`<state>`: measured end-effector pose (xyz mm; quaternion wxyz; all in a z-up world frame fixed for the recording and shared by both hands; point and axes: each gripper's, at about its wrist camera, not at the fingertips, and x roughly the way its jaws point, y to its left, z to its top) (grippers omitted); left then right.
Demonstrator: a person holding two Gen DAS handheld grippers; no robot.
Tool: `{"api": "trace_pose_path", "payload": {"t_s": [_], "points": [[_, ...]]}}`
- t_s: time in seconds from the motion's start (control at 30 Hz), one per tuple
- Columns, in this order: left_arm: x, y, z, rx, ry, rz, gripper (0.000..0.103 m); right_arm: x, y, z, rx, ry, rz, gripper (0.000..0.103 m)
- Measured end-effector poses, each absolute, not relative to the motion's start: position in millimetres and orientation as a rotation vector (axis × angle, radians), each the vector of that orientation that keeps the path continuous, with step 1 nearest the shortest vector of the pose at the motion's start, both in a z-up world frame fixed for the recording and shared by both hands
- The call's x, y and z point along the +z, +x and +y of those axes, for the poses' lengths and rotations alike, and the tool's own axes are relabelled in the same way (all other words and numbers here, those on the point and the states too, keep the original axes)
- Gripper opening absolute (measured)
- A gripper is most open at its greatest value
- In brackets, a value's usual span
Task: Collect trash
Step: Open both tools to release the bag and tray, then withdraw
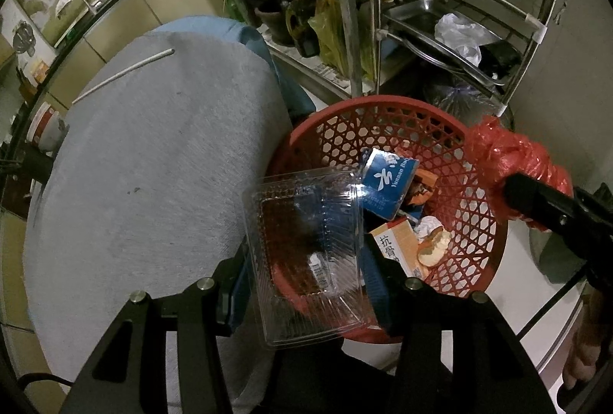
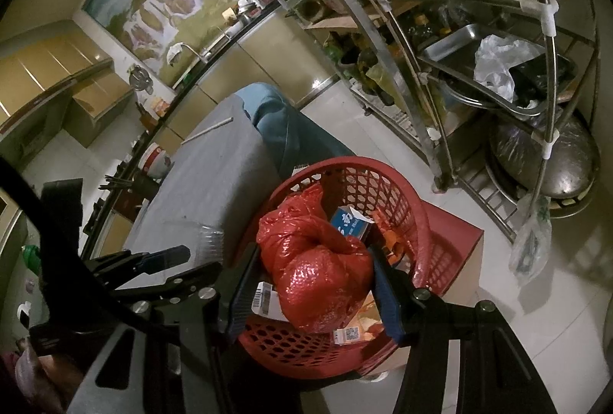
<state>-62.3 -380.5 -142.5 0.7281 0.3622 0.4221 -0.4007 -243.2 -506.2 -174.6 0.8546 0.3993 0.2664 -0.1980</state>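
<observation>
Grey-covered table (image 1: 153, 165) is seen at left, with a thin white stick (image 1: 122, 74) lying on its far part. A metal rack (image 1: 440, 30) loaded with trays and bags is seen behind. A red lattice basket (image 1: 490, 260) is placed just beside the table edge, on a red box (image 2: 456, 245) on the pale floor.

Left gripper (image 1: 306, 257): jaws are held partly apart and clamped on a clear plastic clamshell container (image 1: 306, 241), one pad on each side wall. The container is held over the near rim of the basket, overlapping the table edge.

Right gripper (image 2: 310, 283): jaws are held partly apart and closed on a knotted red plastic bag (image 2: 322, 272), both pads pressed into its sides. The bag is held inside the basket opening, above the other contents; whether it rests on them cannot be told.

Already in the basket: a blue carton (image 1: 387, 184), an orange-and-white box (image 1: 398, 245) with printed characters, and small crumpled scraps (image 1: 433, 241). A barcode-labelled pack (image 2: 264, 299) is seen under the bag.
</observation>
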Motion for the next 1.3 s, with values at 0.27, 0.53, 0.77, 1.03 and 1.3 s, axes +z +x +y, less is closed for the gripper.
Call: {"api": "trace_pose_path", "payload": {"t_s": [0.27, 0.53, 0.77, 1.03, 1.3], "points": [[-145, -61, -382, -0.886, 0.797, 0.936, 0.055, -176, -240, -508, -0.417, 0.841, 0.568, 0.059], [-150, -52, -382, -0.927, 0.757, 0.995, 0.06, -179, -235, -509, -0.412, 0.86, 0.585, 0.061], [-141, -45, -366, -0.985, 0.684, 0.985, 0.064, -189, -233, -514, -0.373, 0.983, 0.569, 0.067], [-116, -5, -303, -0.802, 0.559, 0.944, 0.064, -154, -216, -489, -0.355, 0.829, 0.552, 0.068], [-81, 43, -192, -0.478, 0.384, 0.869, 0.064, -111, -144, -417, -0.266, 0.562, 0.604, 0.068]]}}
